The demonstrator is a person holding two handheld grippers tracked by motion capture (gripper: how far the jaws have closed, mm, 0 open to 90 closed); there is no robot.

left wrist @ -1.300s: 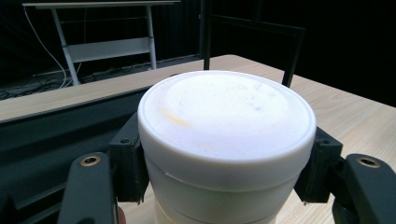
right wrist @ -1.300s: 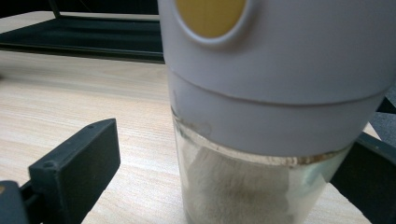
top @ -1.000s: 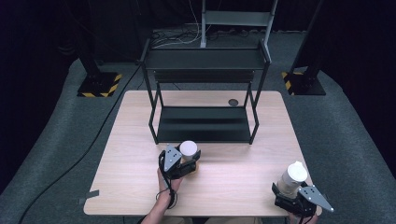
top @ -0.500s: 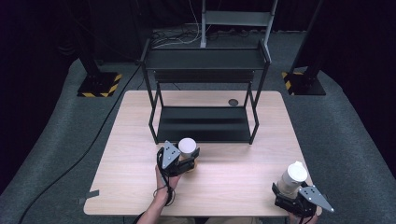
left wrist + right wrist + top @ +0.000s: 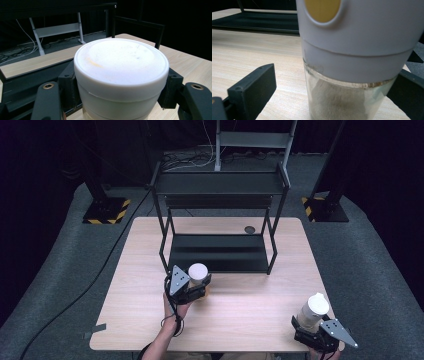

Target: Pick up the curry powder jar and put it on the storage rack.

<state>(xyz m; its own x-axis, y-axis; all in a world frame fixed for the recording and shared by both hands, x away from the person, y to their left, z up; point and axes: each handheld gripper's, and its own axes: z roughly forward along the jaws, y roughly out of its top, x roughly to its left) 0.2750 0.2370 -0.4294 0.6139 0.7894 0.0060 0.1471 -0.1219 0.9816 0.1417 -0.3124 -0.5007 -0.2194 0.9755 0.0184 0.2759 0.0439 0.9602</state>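
Left gripper [image 5: 192, 285] is clamped on a white-capped jar [image 5: 198, 273], held just in front of the black rack [image 5: 220, 251]. Right gripper [image 5: 312, 332] sits at the tabletop's [image 5: 250, 305] near right corner, a glass shaker [image 5: 313, 312] between its jaws; whether they pinch it, I can't tell.

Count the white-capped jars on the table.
2: one jar in the left tongs before the black rack; the other jar at the right tongs, near corner.
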